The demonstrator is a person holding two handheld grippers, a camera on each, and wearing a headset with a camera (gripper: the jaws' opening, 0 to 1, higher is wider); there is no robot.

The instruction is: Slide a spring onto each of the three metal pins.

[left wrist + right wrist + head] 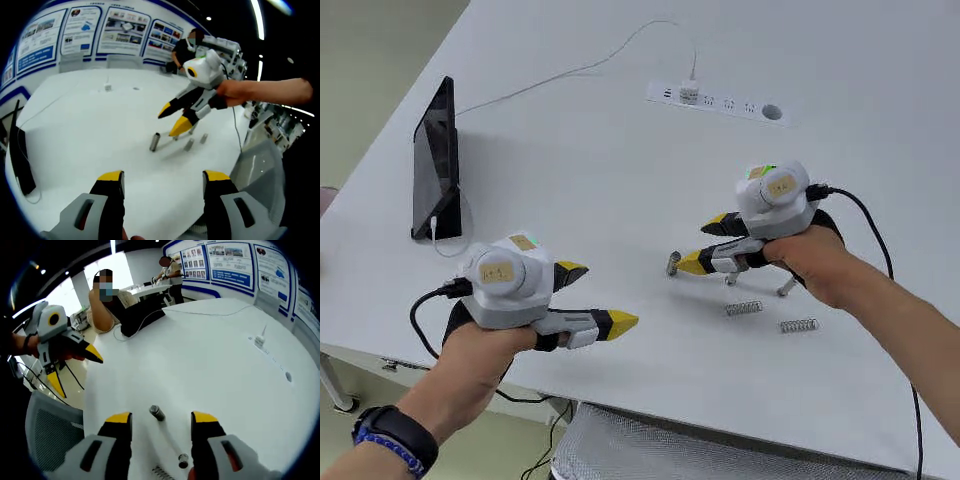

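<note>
Both jaw pairs wide open, empty.
Left gripper [600, 295] hovers near the tabletop's [610, 170] front edge; right gripper [700, 243] tips just beside a metal pin [672, 263].

Two springs [743, 308] lie before three pins [672, 264], seemingly upright, on table [620, 150].

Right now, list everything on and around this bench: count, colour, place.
table: one, white, under everything.
metal pins: three, silver, on the table beside the right gripper.
springs: two, silver, lying nearer the person than the pins.
power strip: one, white, far side of the table.
tablet: one, black, propped up at the left edge.
chair: one, grey mesh, at the near edge.
wristband: one, black and blue, left wrist.
left gripper: white, yellow-tipped fingers open, above the near edge.
right gripper: white, yellow-tipped fingers open, by the pins.
</note>
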